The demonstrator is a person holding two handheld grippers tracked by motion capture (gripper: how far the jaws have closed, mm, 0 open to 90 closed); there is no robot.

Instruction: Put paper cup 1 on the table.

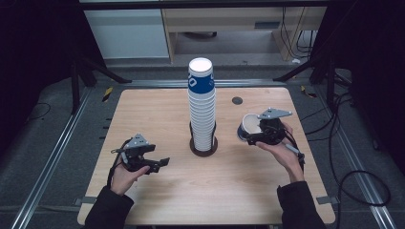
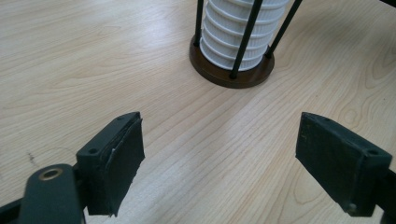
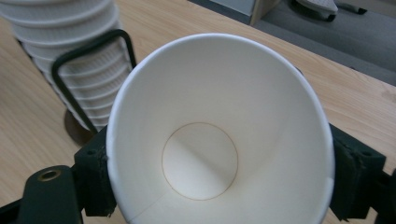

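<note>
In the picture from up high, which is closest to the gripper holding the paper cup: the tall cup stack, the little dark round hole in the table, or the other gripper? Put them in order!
From the right gripper, which holds a white paper cup:
1. Small dark round hole in the wooden table, just behind it.
2. Tall stack of white paper cups in a dark holder, at the table's centre. Close to the hole's distance, though.
3. Left gripper, across the table, clearly farthest.

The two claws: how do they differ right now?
The right claw grips a single white cup between its pads, mouth facing its camera; the left claw stands open over bare table. In the high view the right claw sits right of the cup stack, the left claw left of it and nearer the person. Both are black, hand-held, and point toward the stack.
</note>
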